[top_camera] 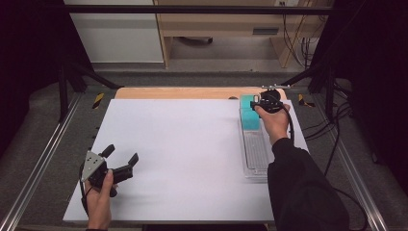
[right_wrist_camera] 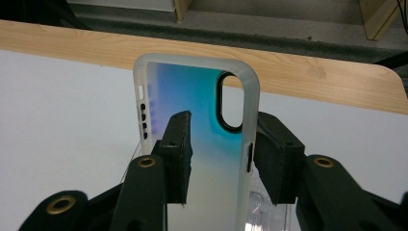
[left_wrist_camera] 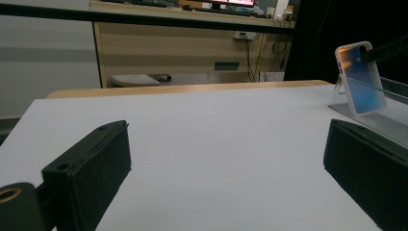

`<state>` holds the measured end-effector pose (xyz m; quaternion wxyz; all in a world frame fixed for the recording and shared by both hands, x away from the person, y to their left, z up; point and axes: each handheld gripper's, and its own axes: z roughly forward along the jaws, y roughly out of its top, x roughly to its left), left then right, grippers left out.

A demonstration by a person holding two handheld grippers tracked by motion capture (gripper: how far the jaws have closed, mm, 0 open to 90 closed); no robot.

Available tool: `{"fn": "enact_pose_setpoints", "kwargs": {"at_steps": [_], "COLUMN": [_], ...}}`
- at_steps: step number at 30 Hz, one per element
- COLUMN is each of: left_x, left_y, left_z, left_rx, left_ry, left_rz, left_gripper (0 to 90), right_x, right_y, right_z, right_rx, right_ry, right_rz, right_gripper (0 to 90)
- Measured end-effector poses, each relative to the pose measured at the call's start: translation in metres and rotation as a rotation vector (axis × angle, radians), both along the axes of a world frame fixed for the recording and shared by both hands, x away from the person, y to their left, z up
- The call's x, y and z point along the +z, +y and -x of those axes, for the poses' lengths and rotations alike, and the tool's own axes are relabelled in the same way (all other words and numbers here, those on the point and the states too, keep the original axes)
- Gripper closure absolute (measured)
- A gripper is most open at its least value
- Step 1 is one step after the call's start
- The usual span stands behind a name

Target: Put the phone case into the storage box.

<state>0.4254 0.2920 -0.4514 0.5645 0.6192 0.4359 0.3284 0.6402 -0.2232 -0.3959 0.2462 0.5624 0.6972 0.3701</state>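
The phone case (right_wrist_camera: 192,120) stood upright at the far right of the white board (top_camera: 183,159), at the far end of a clear tray (top_camera: 255,154), long axis approx. vertical. R gripper (right_wrist_camera: 219,144) straddled it: one pad in front of the case, the other at its side edge, so whether it gripped couldn't be judged. L gripper (top_camera: 120,161) hung wide open and empty, well apart near the front-left, so the R hand was nearer.

Left black two-jaw claw (top_camera: 123,158) rests low at the near left, held in a bare hand (top_camera: 100,199), jaws spread wide, nothing between. Right black claw (top_camera: 260,101) is extended far right on a dark-sleeved arm (top_camera: 300,190), jaws partly parted.
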Motion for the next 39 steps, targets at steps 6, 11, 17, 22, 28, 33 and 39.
{"fn": "enact_pose_setpoints", "kwargs": {"at_steps": [6,11,17,22,28,33,39], "left_x": [0.0001,0.0009,0.0008,0.0015,0.0011,0.0006,0.0006], "left_y": [0.0004,0.0009,0.0018,0.0005,-0.0004,0.0019,0.0018], "left_z": [-0.0002,0.0008,0.0005,0.0010,0.0006,0.0015,0.0011], "left_rx": [0.000,0.004,0.007,0.009,0.002,0.007,0.004], "left_ry": [-0.001,-0.005,-0.005,-0.006,-0.004,-0.003,-0.004], "left_rz": [0.002,0.006,0.005,0.007,-0.003,0.002,0.003], "left_gripper": [2.1,2.1,2.1,2.1,2.1,2.1,2.1], "right_x": [-0.0013,-0.0024,-0.0032,-0.0003,0.0029,0.0045,0.0058], "right_y": [0.0003,0.0012,0.0011,-0.0001,-0.0026,-0.0052,-0.0057], "right_z": [-0.0016,-0.0032,-0.0047,-0.0036,-0.0013,-0.0005,0.0008], "right_rx": [-0.005,-0.017,-0.033,-0.046,-0.066,-0.083,-0.091], "right_ry": [-0.008,-0.020,-0.035,-0.053,-0.065,-0.061,-0.043], "right_rz": [-0.004,-0.001,-0.010,-0.022,-0.024,-0.033,-0.040], "right_gripper": [57.2,52.8,47.1,40.9,32.2,26.4,20.6]}}
